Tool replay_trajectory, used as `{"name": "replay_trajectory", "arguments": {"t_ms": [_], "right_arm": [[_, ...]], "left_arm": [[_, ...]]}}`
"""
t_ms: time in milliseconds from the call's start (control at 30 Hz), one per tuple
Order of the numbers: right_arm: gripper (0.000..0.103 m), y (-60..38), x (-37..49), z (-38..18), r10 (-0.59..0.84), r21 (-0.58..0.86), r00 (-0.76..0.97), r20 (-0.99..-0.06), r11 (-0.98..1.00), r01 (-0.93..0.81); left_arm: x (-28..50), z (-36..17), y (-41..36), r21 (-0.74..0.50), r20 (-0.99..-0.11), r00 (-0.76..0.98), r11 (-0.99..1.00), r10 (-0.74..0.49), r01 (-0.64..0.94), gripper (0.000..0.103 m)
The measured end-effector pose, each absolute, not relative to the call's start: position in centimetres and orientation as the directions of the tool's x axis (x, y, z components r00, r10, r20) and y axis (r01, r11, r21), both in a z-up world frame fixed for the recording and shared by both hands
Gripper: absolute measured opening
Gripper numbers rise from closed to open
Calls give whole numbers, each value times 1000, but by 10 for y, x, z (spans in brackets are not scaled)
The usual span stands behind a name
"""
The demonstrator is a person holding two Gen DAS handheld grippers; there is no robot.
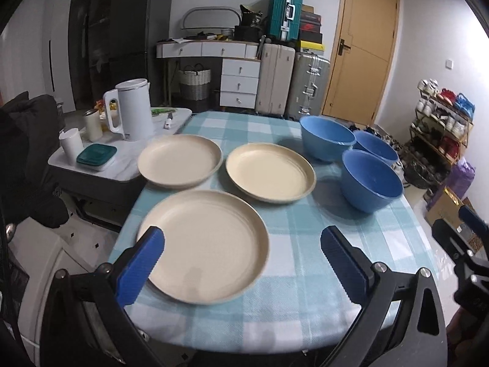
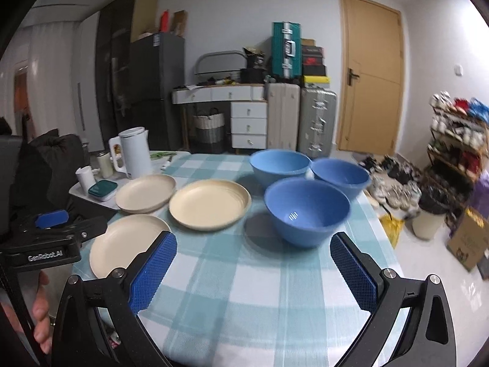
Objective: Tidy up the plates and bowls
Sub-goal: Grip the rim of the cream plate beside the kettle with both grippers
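A table (image 1: 351, 226) draped in a blue-and-white checked cloth carries everything for the job, and the nearest cream plate (image 1: 204, 244) serves as the landmark. That plate lies flat at the near left part of the cloth. Beyond it sit 2 more cream plates: the left plate (image 1: 180, 160) behind and slightly left of it, overhanging the table's left edge, and the middle plate (image 1: 270, 172) behind and to its right. All 3 lie apart from one another, none stacked.

To the right of the nearest plate, past the middle plate, stand 3 blue bowls, upright and clustered: the near bowl (image 2: 305, 211), the far-left bowl (image 2: 279, 163) and the far-right bowl (image 2: 340, 176). The 2 far bowls look to be touching or nearly so.

The left gripper (image 1: 243, 263) hangs low over the near edge with its blue fingers (image 1: 142, 263) spread wide; its left finger overlaps the nearest plate's left rim in the left wrist view, though contact cannot be judged. It grasps nothing. The right gripper (image 2: 253, 272) sits right of the nearest plate, released just as wide, with bare cloth between its pads and the near bowl just ahead.

Left of the nearest plate, off the table, a side stand holds a white kettle (image 1: 133, 110) and a teal-lidded box (image 1: 96, 154).
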State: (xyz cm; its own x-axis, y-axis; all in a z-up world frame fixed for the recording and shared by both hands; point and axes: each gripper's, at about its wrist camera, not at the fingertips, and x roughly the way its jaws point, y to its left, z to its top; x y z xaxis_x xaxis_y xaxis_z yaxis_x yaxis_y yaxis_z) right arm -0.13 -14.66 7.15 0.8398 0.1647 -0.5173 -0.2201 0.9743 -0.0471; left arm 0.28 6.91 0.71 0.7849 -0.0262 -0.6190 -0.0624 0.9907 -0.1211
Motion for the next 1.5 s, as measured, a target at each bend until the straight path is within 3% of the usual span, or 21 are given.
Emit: {"name": "replay_trajectory", "arguments": {"t_ms": [133,200,267,367,533,667,833,933,1267,1367,1500], "right_arm": [[103,-124,31,85,191,-74,829,-526,960,-269],[103,-111,48,92,191,-96,830,-523,955,-280],[103,-96,69,100,208,-106,824,-527,946,-307],[103,-77,102,108,264,-82,794,-548,928,-365],[103,-30,156,114,365,-53,722,-588,873,-485],[103,9,208,112,484,49,617,-620,809,-585],[103,59,259,101,492,3,597,-633,773,-634],[103,79,296,87,537,86,538,-650,755,-651],[102,139,392,-2,404,59,422,-812,775,-629],[99,150,413,-37,350,71,339,-873,780,-622],[82,155,427,-71,311,114,230,-922,785,-608]], "left_arm": [[22,10,93,-92,-615,788,993,2,-74,103],[34,8,106,-19,-589,801,989,108,-146,103],[49,4,121,8,-621,766,978,168,-208,103],[75,-4,161,-139,-677,732,963,79,-232,103],[108,-9,193,-154,-685,721,948,101,-279,103],[142,-20,222,-182,-710,696,927,108,-329,103],[177,-45,264,-260,-748,660,885,69,-387,102],[192,-61,281,-303,-758,650,859,45,-413,102],[229,-102,302,-298,-829,560,836,13,-461,100],[233,-111,308,-333,-830,557,827,-29,-453,95],[237,-118,310,-368,-830,553,820,-76,-439,94]]}}
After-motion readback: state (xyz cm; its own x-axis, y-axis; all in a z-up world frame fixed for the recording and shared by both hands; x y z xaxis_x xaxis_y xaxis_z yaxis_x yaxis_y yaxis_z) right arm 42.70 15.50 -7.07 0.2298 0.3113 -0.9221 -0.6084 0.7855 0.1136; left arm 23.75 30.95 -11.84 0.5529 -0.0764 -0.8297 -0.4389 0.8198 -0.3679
